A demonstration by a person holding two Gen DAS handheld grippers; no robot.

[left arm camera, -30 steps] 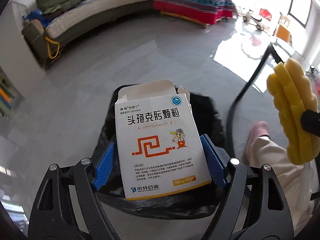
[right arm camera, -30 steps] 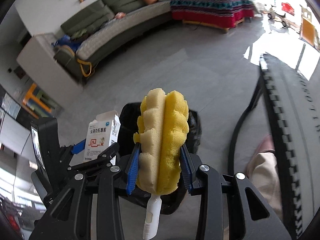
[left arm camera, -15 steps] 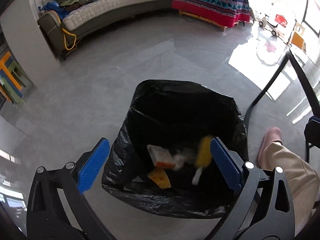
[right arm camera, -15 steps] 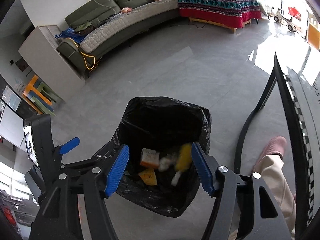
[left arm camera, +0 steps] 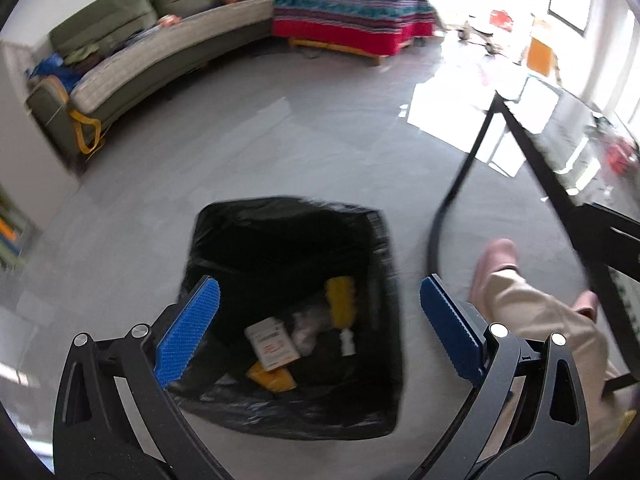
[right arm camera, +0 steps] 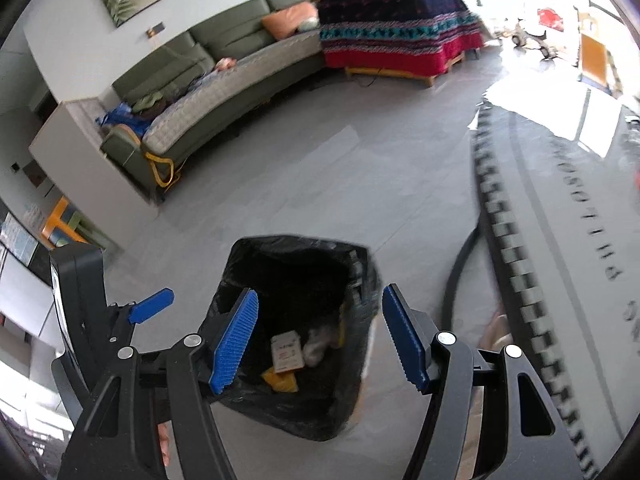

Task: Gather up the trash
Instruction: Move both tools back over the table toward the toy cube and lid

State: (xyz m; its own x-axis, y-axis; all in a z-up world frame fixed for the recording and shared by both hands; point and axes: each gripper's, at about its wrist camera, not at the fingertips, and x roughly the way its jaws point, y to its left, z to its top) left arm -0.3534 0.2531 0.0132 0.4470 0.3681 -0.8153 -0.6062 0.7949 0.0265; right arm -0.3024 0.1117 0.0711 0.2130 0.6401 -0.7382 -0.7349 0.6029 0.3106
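Note:
A bin lined with a black bag [left arm camera: 288,224] stands on the grey floor, also in the right wrist view [right arm camera: 296,248]. Inside lie a white medicine box [left arm camera: 272,342], a yellow sponge brush [left arm camera: 341,307], crumpled white paper [left arm camera: 308,326] and a yellow wrapper [left arm camera: 272,378]. The box also shows in the right wrist view [right arm camera: 287,351]. My left gripper [left arm camera: 316,330] is open and empty above the bin. My right gripper [right arm camera: 318,340] is open and empty above the bin; the left gripper's body [right arm camera: 88,304] shows at its left.
A table edge with black legs [left arm camera: 548,176] runs along the right; its checkered top shows in the right wrist view [right arm camera: 560,240]. The person's leg and pink slipper [left arm camera: 496,264] stand right of the bin. A grey-green sofa [right arm camera: 224,80] and a red-covered bed [right arm camera: 400,32] lie beyond.
A second ago the left gripper held the medicine box and the right held the sponge brush. Both opened and the items fell into the bin. Both grippers have since lifted slightly.

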